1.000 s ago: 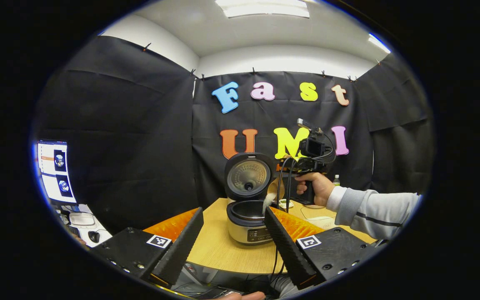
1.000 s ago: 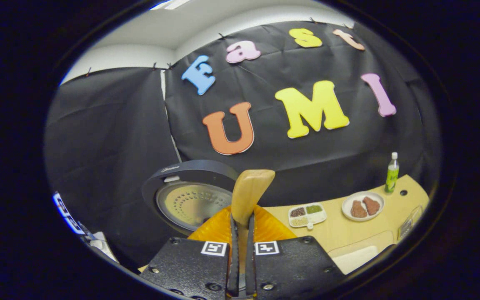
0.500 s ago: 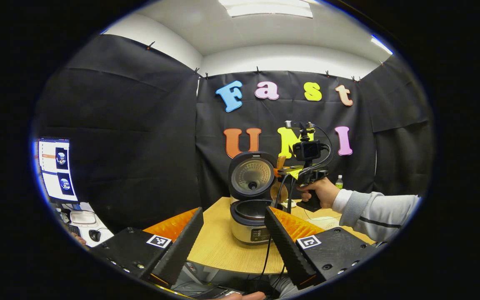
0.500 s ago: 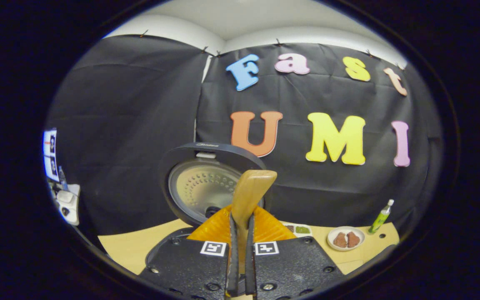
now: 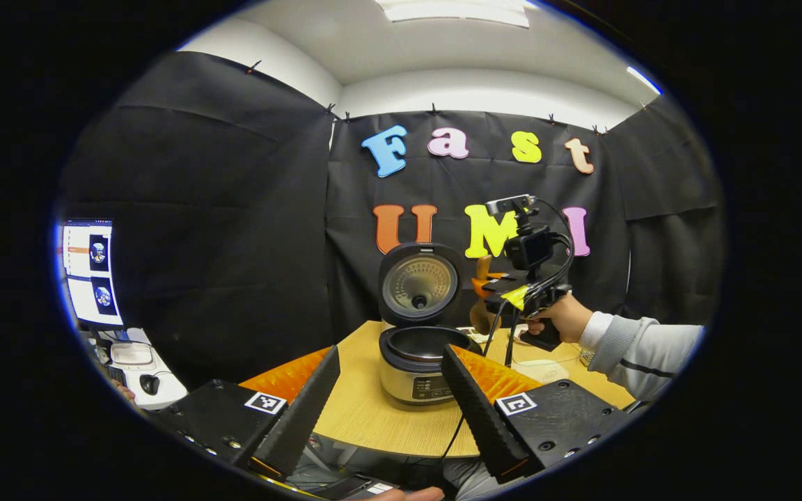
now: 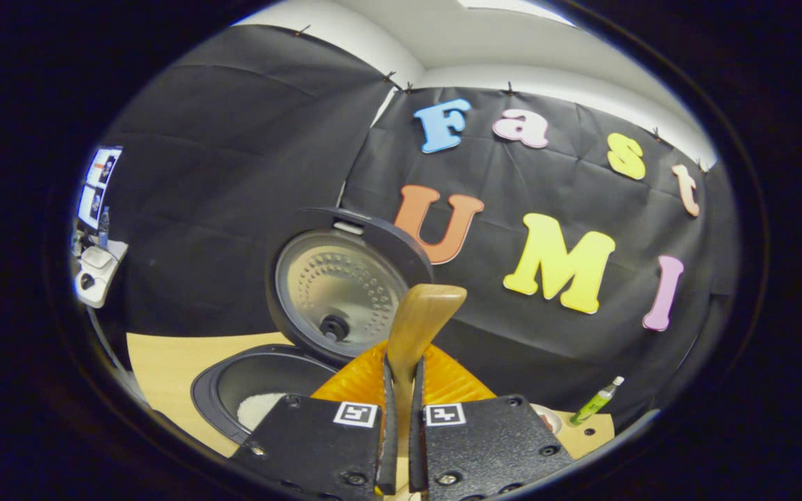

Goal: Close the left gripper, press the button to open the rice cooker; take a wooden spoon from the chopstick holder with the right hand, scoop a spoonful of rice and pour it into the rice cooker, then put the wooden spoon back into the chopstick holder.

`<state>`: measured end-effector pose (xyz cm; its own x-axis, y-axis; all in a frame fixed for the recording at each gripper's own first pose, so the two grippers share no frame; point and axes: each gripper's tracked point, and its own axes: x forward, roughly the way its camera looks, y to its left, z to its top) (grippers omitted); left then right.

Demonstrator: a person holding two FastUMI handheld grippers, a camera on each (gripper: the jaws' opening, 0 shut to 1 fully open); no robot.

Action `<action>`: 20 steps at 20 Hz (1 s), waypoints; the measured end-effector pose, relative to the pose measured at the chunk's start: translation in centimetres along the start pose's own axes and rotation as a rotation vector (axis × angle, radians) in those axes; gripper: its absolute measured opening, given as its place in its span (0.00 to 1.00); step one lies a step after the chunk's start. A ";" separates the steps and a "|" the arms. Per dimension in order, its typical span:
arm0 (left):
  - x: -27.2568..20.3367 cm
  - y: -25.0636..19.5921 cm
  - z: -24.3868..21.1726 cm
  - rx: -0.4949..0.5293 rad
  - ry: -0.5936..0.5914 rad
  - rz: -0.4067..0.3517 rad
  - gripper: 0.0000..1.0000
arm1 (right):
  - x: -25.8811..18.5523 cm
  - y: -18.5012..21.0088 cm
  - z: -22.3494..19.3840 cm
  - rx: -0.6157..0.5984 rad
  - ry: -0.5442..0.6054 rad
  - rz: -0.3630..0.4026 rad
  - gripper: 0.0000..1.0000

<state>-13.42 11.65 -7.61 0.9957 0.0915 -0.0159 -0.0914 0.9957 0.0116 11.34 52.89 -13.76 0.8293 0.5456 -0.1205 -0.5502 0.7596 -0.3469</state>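
Nothing legible here.
Square coded markers sit on my grippers' finger blocks; the rice cooker panel print is too small.

My tongs work in lab recording booth: black cloth wall ahead, office ceiling light overhead, monitor off my left, wooden table below.

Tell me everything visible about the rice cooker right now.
The rice cooker stands on the wooden table, lid swung fully up at the back. The body looks pale metallic with a dark rim and a front control panel; the lid's inner plate is perforated metal with a dark centre knob. The right gripper view shows white rice in the dark inner pot. Nothing touches it.
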 end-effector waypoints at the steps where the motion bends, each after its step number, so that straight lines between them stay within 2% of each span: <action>1: 0.1 0.0 0.1 0.015 -0.006 0.010 0.94 | -0.3 -1.4 0.2 0.015 -0.003 -0.016 0.12; 3: 0.6 -0.3 -0.1 0.056 -0.006 0.032 0.94 | -1.2 -4.3 0.2 0.039 -0.005 -0.053 0.12; 5: 0.8 -1.4 -0.3 0.076 -0.004 0.015 0.94 | -2.2 -7.5 -0.3 0.045 0.006 -0.087 0.12; 8: 1.2 -3.4 -0.7 0.069 0.008 -0.029 0.94 | -3.7 -12.2 -0.7 0.047 0.010 -0.147 0.13; 15: 2.4 -5.9 1.2 0.050 -0.031 -0.035 0.96 | -7.6 -22.0 -1.4 0.118 0.005 -0.255 0.14; 20: 3.1 -8.0 2.0 -0.002 -0.049 -0.072 0.96 | -11.0 -28.1 -2.9 0.137 0.002 -0.342 0.14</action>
<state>-9.55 3.96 -5.76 0.9993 0.0194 0.0320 -0.0197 0.9998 0.0101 17.95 24.55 -5.39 0.9676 0.2518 -0.0210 -0.2494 0.9383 -0.2396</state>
